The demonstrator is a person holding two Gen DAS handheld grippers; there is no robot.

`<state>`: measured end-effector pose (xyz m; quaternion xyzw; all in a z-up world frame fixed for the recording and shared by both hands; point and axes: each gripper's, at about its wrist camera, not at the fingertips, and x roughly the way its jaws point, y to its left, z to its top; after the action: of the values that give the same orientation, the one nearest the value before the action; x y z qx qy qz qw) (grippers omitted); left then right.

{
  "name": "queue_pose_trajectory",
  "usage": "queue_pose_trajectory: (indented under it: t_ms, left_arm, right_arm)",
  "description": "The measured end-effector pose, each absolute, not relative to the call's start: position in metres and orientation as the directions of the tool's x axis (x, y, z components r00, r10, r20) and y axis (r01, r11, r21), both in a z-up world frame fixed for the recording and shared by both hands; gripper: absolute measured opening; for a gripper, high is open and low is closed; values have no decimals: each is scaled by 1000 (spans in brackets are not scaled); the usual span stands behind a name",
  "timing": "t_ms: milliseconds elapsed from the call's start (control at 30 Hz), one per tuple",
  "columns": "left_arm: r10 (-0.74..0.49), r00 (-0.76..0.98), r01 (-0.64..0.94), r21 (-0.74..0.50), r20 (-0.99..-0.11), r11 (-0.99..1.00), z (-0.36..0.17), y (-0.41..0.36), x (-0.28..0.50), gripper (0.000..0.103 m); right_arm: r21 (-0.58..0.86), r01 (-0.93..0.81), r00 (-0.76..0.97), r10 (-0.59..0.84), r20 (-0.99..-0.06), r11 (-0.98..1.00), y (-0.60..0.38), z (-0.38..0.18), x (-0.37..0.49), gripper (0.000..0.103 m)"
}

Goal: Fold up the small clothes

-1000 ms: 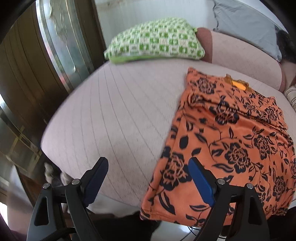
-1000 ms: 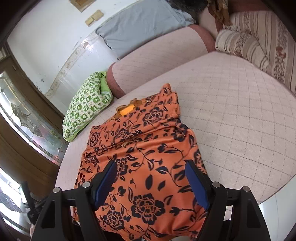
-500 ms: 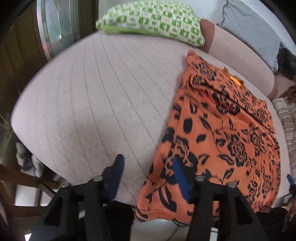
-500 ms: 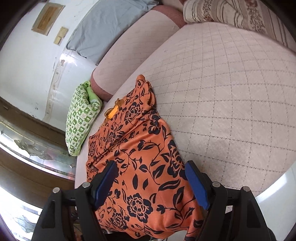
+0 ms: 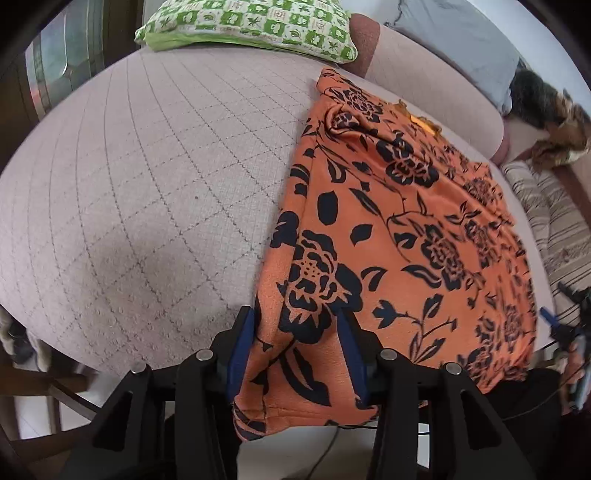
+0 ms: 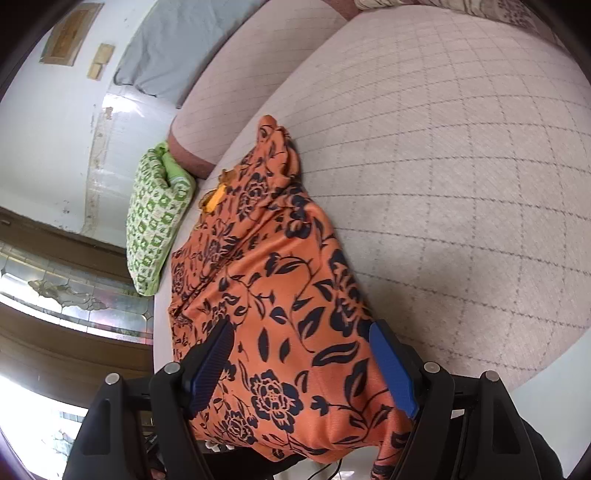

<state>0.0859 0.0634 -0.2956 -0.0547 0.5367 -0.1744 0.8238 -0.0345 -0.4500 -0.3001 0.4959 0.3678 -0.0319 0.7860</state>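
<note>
An orange garment with black flowers (image 5: 406, 221) lies spread flat on a quilted pink cushion (image 5: 147, 184), its near hem hanging over the front edge. My left gripper (image 5: 294, 314) points steeply down at the garment's near left corner. Its jaws are partly closed, with the flat cloth between the blue pads (image 5: 240, 354), which do not pinch it. In the right wrist view my right gripper (image 6: 301, 326) stands wide open astride the same garment (image 6: 280, 266) at its near right corner. The cloth lies loose between its fingers.
A green checked pillow (image 5: 251, 26) lies at the back left and a grey pillow (image 5: 454, 44) rests on the backrest. A striped cushion (image 5: 546, 221) lies to the garment's right. Bare quilted seat (image 6: 461, 184) stretches either side of the garment. A dark wooden door frame (image 6: 55, 343) stands at the left.
Both grippers dropped toward the garment's near edge. The left one shifted right onto the corner and its jaws narrowed by about half. The right one rolled and kept its jaws wide.
</note>
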Motion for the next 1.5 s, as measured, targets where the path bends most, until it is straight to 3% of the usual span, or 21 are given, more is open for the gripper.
queue_pose_trajectory:
  t_ms: [133, 233, 367, 433, 500, 567, 667, 700, 733, 767, 800, 900, 1000, 1067, 1100, 1167, 1233, 1300, 1500]
  left_arm:
    - [-354, 350, 204, -298, -867, 933, -297, 70, 87, 44]
    - [-345, 327, 245, -273, -880, 930, -299, 63, 86, 54]
    - [-340, 313, 284, -254, -887, 925, -300, 56, 84, 56]
    - [-339, 312, 277, -256, -887, 926, -300, 56, 86, 48]
    - [-353, 311, 258, -279, -882, 925, -301, 60, 90, 23]
    - [-422, 285, 230, -366, -861, 902, -303, 69, 92, 11]
    - [-448, 281, 238, -391, -849, 889, -302, 67, 92, 11]
    - [-451, 283, 254, -387, -846, 886, -301, 64, 90, 11]
    - [-454, 283, 270, -384, -845, 883, -300, 62, 90, 11]
    - [-450, 281, 276, -378, -848, 884, -299, 62, 90, 14]
    - [-433, 280, 272, -361, -857, 892, -301, 60, 91, 24]
    - [-442, 270, 279, -370, -855, 886, -302, 60, 91, 35]
    - [-438, 273, 291, -360, -857, 886, -302, 59, 90, 35]
    - [-428, 275, 297, -348, -861, 889, -304, 57, 90, 33]
    - [-413, 279, 301, -330, -867, 895, -304, 55, 90, 24]
    - [-401, 279, 306, -315, -872, 898, -306, 54, 90, 15]
    - [-417, 274, 308, -332, -867, 892, -305, 53, 92, 10]
    - [-436, 269, 313, -351, -859, 883, -304, 51, 93, 10]
    - [-551, 262, 356, -451, -792, 818, -288, 51, 99, 9]
  right_arm:
    - [762, 430, 726, 317, -611, 484, -457, -304, -37, 79]
    - [736, 466, 702, 300, -646, 491, -462, -309, -34, 78]
    - [703, 482, 670, 297, -680, 524, -467, -315, -22, 78]
    - [689, 488, 637, 321, -701, 536, -466, -323, -13, 78]
    - [665, 468, 626, 313, -714, 582, -460, -322, -6, 77]
    - [660, 426, 607, 345, -716, 619, -450, -322, 0, 68]
    - [655, 355, 567, 403, -718, 667, -428, -321, 6, 49]
    - [658, 319, 555, 429, -713, 682, -418, -319, 6, 37]
    - [661, 296, 540, 450, -711, 690, -410, -319, 7, 37]
    - [643, 285, 529, 444, -724, 711, -402, -319, 7, 37]
    - [608, 282, 524, 412, -746, 742, -397, -317, 6, 37]
    - [606, 294, 517, 410, -751, 739, -399, -318, 5, 40]
    - [649, 311, 520, 447, -728, 694, -402, -321, 2, 70]
    - [619, 300, 517, 421, -745, 726, -398, -318, 1, 73]
    - [596, 292, 518, 400, -756, 748, -394, -317, 1, 73]
    - [521, 264, 496, 349, -795, 812, -381, -314, 5, 64]
    - [461, 236, 482, 309, -820, 856, -370, -312, 7, 29]
    - [442, 241, 480, 289, -828, 864, -368, -312, 9, 16]
    - [671, 235, 579, 453, -677, 703, -395, -305, 11, 11]
